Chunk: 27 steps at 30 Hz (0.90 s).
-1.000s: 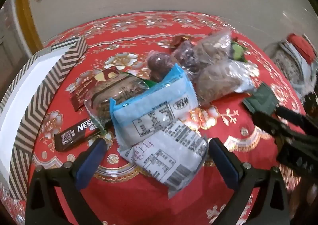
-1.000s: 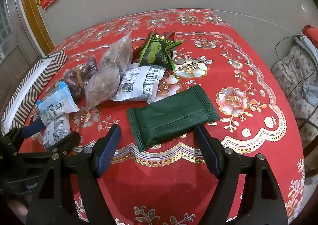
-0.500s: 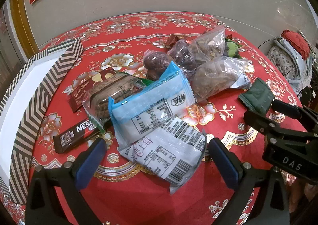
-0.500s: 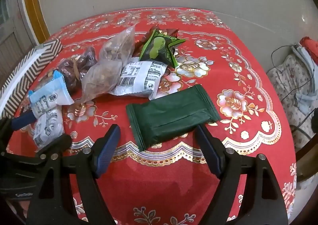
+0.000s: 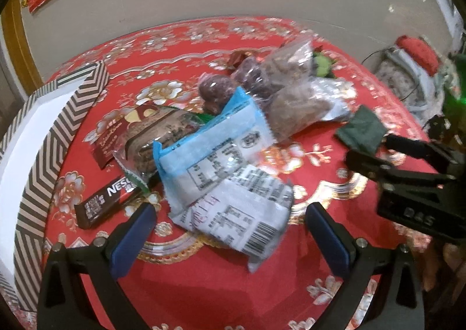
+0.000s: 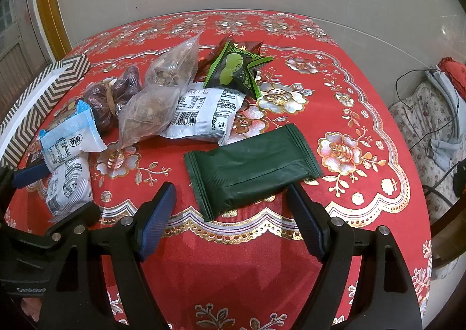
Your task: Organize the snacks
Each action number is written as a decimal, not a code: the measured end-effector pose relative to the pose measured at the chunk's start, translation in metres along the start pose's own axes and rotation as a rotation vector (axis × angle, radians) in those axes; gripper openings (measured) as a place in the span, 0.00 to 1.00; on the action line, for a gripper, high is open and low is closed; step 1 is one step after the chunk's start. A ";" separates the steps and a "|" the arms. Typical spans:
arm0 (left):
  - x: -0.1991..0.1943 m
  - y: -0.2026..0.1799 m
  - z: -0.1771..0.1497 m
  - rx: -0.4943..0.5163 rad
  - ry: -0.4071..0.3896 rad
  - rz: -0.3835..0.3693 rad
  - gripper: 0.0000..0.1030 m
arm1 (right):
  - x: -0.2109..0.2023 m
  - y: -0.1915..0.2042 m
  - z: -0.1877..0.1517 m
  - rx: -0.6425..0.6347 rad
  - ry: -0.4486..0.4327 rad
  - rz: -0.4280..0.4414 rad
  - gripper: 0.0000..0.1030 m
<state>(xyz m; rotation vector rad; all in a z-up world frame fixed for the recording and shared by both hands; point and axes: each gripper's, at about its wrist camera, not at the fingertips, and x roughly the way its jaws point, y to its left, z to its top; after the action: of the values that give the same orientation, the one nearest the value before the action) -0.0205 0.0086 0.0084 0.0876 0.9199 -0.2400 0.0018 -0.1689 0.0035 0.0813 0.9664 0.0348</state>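
Flanking dark green packet (image 6: 252, 165), right gripper (image 6: 230, 220) fingers (image 6: 155, 220) wide apart.

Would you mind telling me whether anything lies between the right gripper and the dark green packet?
Nothing visible does. The right gripper is open, and the dark green packet lies alone on the tablecloth just ahead of its fingertips.

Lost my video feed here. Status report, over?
Left gripper open, white packet between its fingers. Right gripper open at dark green packet. Nothing grasped. Nothing blocking.
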 end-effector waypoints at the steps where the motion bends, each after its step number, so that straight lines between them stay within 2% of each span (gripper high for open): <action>1: -0.005 -0.001 0.000 0.008 -0.028 0.011 1.00 | -0.001 -0.001 0.000 0.005 -0.004 -0.004 0.77; 4: -0.035 -0.008 0.005 0.072 -0.166 0.031 1.00 | -0.016 -0.006 -0.003 0.034 -0.085 0.004 0.77; 7: -0.070 0.002 0.012 0.093 -0.387 0.051 1.00 | -0.041 -0.007 -0.009 0.031 -0.225 0.069 0.77; 8: -0.078 0.009 0.014 0.091 -0.448 0.040 1.00 | -0.047 -0.005 -0.011 0.020 -0.261 0.076 0.77; 9: -0.079 0.017 0.018 0.089 -0.475 0.014 1.00 | -0.053 -0.001 -0.014 0.000 -0.297 0.082 0.77; 11: -0.069 0.032 0.030 0.080 -0.421 0.003 1.00 | -0.064 0.009 -0.017 -0.043 -0.368 0.078 0.77; 13: -0.055 0.046 0.044 0.072 -0.313 -0.057 1.00 | -0.074 0.016 -0.019 -0.076 -0.449 0.087 0.77; 14: -0.052 0.051 0.052 0.084 -0.290 -0.077 1.00 | -0.079 0.020 -0.018 -0.086 -0.492 0.086 0.77; 16: -0.056 0.058 0.061 0.095 -0.312 -0.046 1.00 | -0.087 0.023 -0.010 -0.070 -0.569 0.107 0.77; 18: -0.058 0.068 0.070 0.079 -0.328 -0.011 1.00 | -0.088 0.025 0.002 -0.035 -0.600 0.132 0.77; 21: -0.045 0.089 0.070 0.018 -0.284 0.010 1.00 | -0.078 0.024 0.018 0.042 -0.581 0.156 0.77; 23: -0.032 0.093 0.062 0.036 -0.211 -0.026 1.00 | -0.066 0.022 0.019 0.076 -0.557 0.215 0.77; 24: -0.027 0.093 0.059 0.049 -0.188 -0.041 1.00 | -0.059 0.021 0.020 0.084 -0.511 0.232 0.77; 25: -0.025 0.093 0.056 0.060 -0.180 -0.061 1.00 | -0.053 0.020 0.022 0.086 -0.460 0.241 0.77; 27: -0.026 0.090 0.052 0.073 -0.177 -0.089 1.00 | -0.048 0.021 0.022 0.073 -0.436 0.278 0.77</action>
<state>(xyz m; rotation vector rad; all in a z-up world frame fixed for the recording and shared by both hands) 0.0265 0.0916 0.0581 0.0912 0.7403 -0.3587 -0.0069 -0.1521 0.0572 0.2791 0.5148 0.2288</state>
